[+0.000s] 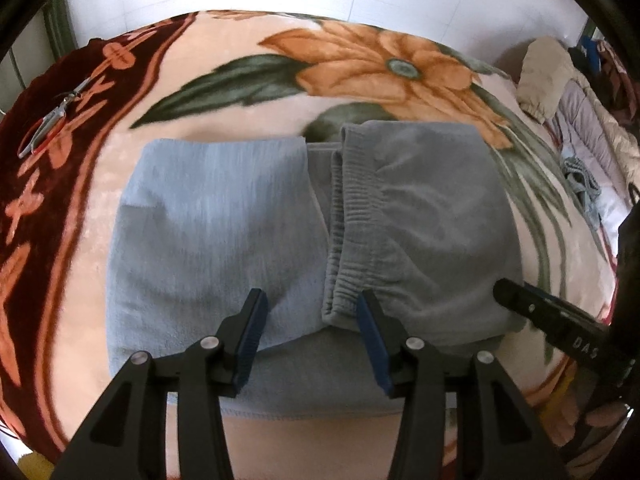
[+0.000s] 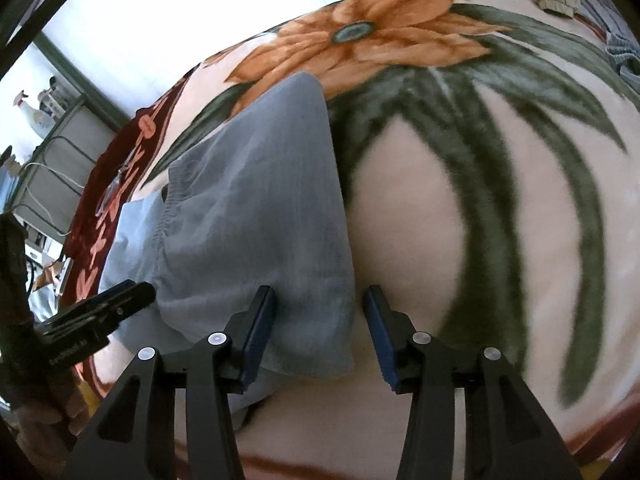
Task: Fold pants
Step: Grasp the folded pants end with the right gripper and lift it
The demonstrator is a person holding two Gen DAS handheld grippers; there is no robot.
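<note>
Most of the folding is looking done: we are finding the grey pants [image 1: 312,220] lying as a compact stacked bundle on the floral blanket [image 1: 240,80], waistband [image 1: 356,216] doubled onto the top. We are noting both tools partly open and gripping nothing: the left gripper [image 1: 312,312] over the near edge, the right gripper [image 2: 320,308] straddling the bundle's right edge. We are judging only final squaring or one last fold outstanding.
</note>
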